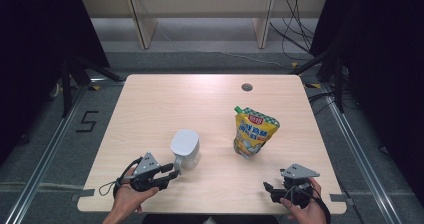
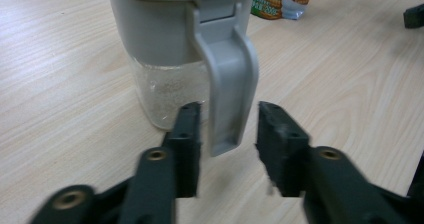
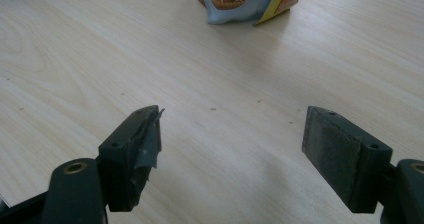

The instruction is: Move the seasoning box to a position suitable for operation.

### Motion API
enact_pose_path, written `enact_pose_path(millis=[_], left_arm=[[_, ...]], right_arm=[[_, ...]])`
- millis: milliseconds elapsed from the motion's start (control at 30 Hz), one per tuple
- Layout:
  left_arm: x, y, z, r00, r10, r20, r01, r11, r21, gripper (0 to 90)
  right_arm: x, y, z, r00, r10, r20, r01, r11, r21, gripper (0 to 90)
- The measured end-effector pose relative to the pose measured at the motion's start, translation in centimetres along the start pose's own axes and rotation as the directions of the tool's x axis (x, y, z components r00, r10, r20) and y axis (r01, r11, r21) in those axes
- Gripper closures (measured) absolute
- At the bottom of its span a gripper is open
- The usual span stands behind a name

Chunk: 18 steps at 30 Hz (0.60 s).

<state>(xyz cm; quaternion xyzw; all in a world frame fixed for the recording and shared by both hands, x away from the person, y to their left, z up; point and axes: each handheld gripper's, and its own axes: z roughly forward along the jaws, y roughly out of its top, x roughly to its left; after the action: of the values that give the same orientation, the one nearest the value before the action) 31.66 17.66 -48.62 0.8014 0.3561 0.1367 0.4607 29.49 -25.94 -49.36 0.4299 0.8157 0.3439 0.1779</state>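
Pale wood worktop with a small round hole near its far right corner, grey-lidded clear jug left of centre toward the near edge, yellow pouch standing right of centre

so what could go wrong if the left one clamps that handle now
1. The left gripper has its jaws either side of only the lower tip of the jar's grey handle, so the grip may slip off the end.
2. The jar has a heavy-looking lid on top; pulling on a handle at its side could tip it over on the table.
3. The handle looks hinged at the lid, so squeezing might swing it instead of holding the jar.
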Motion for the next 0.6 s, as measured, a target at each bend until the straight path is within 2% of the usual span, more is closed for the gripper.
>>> enact_pose_path(millis=[67, 100, 133, 167, 200, 233, 267, 300, 367, 400, 567, 600], left_arm=[[-0.5, 0.2, 0.2, 0.9998, -0.004, -0.021, 0.004, 0.9999, -0.01, 54.2], [-0.9, 0.4, 0.6, 0.9987, 0.001, -0.05, -0.001, 1.0, 0.001, 51.3], [-0.9, 0.4, 0.6, 0.9987, 0.001, -0.05, -0.001, 1.0, 0.001, 51.2], [-0.9, 0.5, 1.0, 0.9969, 0.02, -0.076, -0.02, 0.9998, -0.002, 51.7], [-0.9, 0.5, 1.0, 0.9969, 0.02, -0.076, -0.02, 0.9998, -0.002, 53.0], [-0.8, 0.5, 1.5, 0.9943, 0.021, -0.104, -0.021, 0.9998, -0.004, 55.5], [-0.8, 0.5, 1.5, 0.9943, 0.021, -0.104, -0.021, 0.9998, -0.004, 57.0], [-0.6, 0.5, 1.7, 0.9958, 0.028, -0.087, -0.028, 0.9996, -0.004, 58.3], [-0.5, 0.5, 1.6, 0.9952, 0.039, -0.09, -0.039, 0.9992, -0.001, 61.3], [-0.5, 0.5, 1.5, 0.992, 0.06, -0.111, -0.061, 0.9982, 0.002, 66.9], [0.7, 0.1, 0.9, 0.9904, 0.04, -0.132, -0.04, 0.9992, -0.003, 67.7], [1.2, 0.1, 0.5, 0.9877, 0.059, -0.145, -0.058, 0.9982, 0.014, 67.7]], right_arm=[[0.0, 0.0, 0.0, 1.0, -0.006, -0.001, 0.006, 1.0, -0.003, 24.7], [0.0, 0.0, 0.1, 0.9999, -0.012, -0.001, 0.012, 1.0, -0.009, 24.7], [-0.1, 0.0, 0.2, 0.9997, -0.023, -0.001, 0.023, 1.0, -0.016, 24.7], [-0.1, 0.0, 0.2, 0.9997, -0.025, -0.001, 0.025, 1.0, -0.015, 24.7], [-0.1, 0.0, 0.2, 0.9997, -0.025, -0.001, 0.025, 1.0, -0.015, 24.7], [-0.1, 0.0, 0.2, 0.9997, -0.025, -0.001, 0.025, 1.0, -0.016, 24.7], [-0.1, 0.0, 0.2, 0.9997, -0.025, -0.001, 0.025, 1.0, -0.016, 24.7], [-0.1, 0.0, 0.2, 0.9996, -0.028, 0.0, 0.028, 1.0, -0.01, 24.7], [-0.1, 0.0, 0.1, 0.9997, -0.024, 0.002, 0.024, 1.0, -0.007, 24.7], [0.0, 0.0, 0.0, 1.0, -0.001, 0.0, 0.001, 1.0, 0.001, 24.7], [0.0, 0.0, 0.0, 1.0, -0.006, 0.002, 0.006, 1.0, -0.005, 24.7], [0.0, 0.0, 0.0, 1.0, -0.01, 0.001, 0.01, 1.0, -0.007, 24.7]])
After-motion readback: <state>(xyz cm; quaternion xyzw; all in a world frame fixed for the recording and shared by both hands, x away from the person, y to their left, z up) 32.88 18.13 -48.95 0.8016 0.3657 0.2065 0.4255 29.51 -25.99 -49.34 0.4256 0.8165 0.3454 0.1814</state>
